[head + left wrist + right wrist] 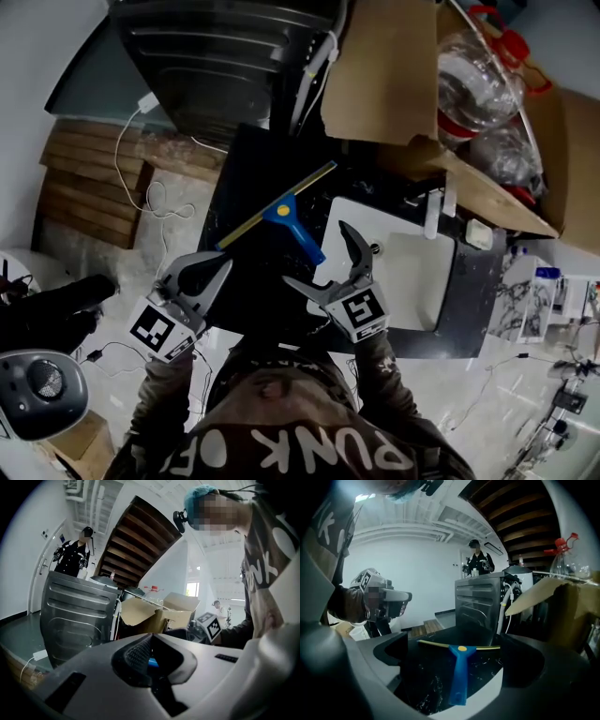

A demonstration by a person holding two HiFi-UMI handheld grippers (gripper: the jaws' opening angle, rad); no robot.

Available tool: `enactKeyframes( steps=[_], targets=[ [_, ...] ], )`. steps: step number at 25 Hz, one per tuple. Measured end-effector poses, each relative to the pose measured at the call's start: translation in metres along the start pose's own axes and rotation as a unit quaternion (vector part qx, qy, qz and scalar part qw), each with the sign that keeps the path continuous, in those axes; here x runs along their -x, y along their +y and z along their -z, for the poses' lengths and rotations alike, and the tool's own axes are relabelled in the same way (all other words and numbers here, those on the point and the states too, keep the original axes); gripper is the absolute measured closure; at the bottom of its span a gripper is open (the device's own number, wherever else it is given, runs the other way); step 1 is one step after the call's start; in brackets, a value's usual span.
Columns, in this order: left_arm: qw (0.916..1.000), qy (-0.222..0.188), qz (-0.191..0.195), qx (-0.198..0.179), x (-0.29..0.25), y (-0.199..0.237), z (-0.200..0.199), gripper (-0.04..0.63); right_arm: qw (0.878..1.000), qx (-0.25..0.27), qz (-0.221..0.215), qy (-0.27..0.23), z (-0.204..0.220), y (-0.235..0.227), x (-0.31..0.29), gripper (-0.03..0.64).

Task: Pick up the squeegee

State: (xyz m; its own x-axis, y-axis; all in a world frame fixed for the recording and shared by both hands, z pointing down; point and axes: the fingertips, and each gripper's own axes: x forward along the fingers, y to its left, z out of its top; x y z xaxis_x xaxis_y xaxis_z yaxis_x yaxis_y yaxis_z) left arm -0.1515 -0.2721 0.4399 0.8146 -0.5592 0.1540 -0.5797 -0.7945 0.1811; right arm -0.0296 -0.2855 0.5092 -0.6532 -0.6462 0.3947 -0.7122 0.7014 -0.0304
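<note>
The squeegee (286,214) has a blue handle and a long yellow-edged blade, and it lies flat on a black marbled counter (246,164). In the right gripper view, the squeegee (460,672) points its handle toward the camera. My right gripper (319,255) is open, its jaws wide apart on either side of the handle's near end without touching it; the same gripper (459,654) shows nothing held. My left gripper (220,267) hovers left of the handle with its jaws shut and empty. Seen from its own camera, the left gripper (150,652) has its pads together, with a sliver of blue behind them.
A metal appliance (225,56) stands behind the counter. At the back right, a cardboard box (394,75) holds clear plastic bottles (478,84). A white basin (412,272) sits right of the squeegee. Wooden steps (89,187) and white cables (141,159) lie at left. People stand in the background.
</note>
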Motion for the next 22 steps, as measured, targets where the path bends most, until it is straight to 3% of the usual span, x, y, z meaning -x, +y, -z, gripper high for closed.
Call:
enactKeyframes(
  steps=[15,22],
  targets=[
    [1.0,0.008,0.0,0.0,-0.013,0.006,-0.003,0.592,0.998,-0.021,-0.002,0.055,0.057,-0.023,-0.049,0.023],
    [0.9999,0.011,-0.009,-0.002,-0.014,0.007,-0.007,0.592,0.997,-0.018,-0.002,0.081,0.074,-0.028,-0.059,0.115]
  ],
)
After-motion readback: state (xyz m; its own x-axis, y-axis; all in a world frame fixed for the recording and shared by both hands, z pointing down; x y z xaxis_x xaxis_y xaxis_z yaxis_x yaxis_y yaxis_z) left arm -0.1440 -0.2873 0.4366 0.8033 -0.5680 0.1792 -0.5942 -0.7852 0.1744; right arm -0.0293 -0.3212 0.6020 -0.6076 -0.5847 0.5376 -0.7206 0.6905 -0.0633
